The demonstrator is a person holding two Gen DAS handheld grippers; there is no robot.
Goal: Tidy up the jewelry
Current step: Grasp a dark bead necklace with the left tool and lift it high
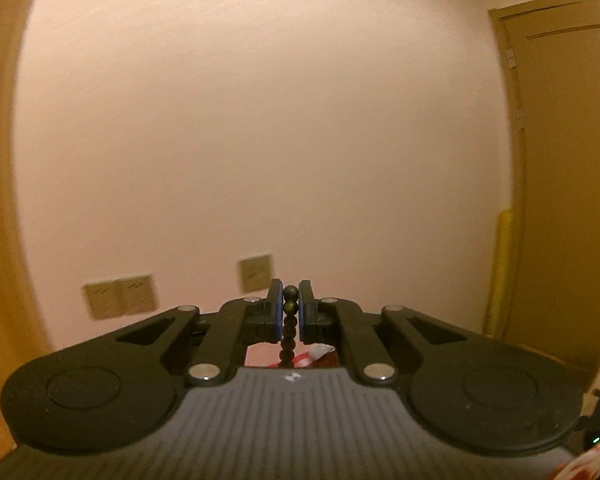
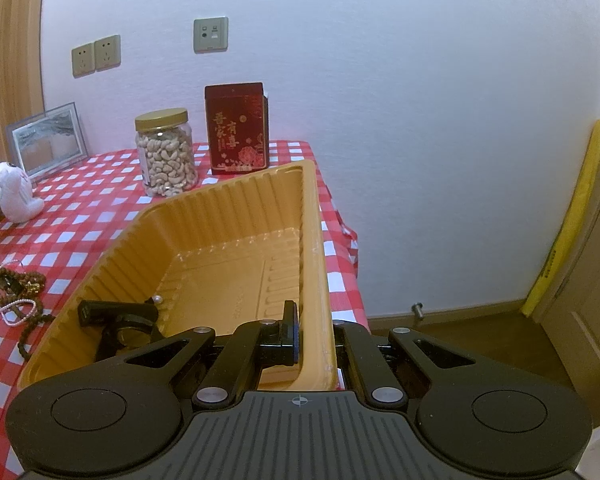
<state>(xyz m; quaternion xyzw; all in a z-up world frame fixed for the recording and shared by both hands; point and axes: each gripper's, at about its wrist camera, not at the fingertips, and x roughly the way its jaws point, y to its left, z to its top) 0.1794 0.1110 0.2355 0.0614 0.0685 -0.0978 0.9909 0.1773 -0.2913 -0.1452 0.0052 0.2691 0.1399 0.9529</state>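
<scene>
On the left, the left gripper (image 1: 290, 306) is pinching a dark bead strand (image 1: 289, 322) between its blue pads, lifted facing the wall, the strand hanging down. At the desk's (image 2: 228, 152) left edge, a jewelry pile (image 2: 14, 294) is waiting. Centre, the yellow tray (image 2: 220, 232) is holding a pearl (image 2: 157, 300) and a black object. On the right, the right gripper (image 2: 314, 330) is clamping the tray's right wall. Step, by judgement: transferring beads into the tray; next move calls for lowering the strand over the tray floor before releasing.
</scene>
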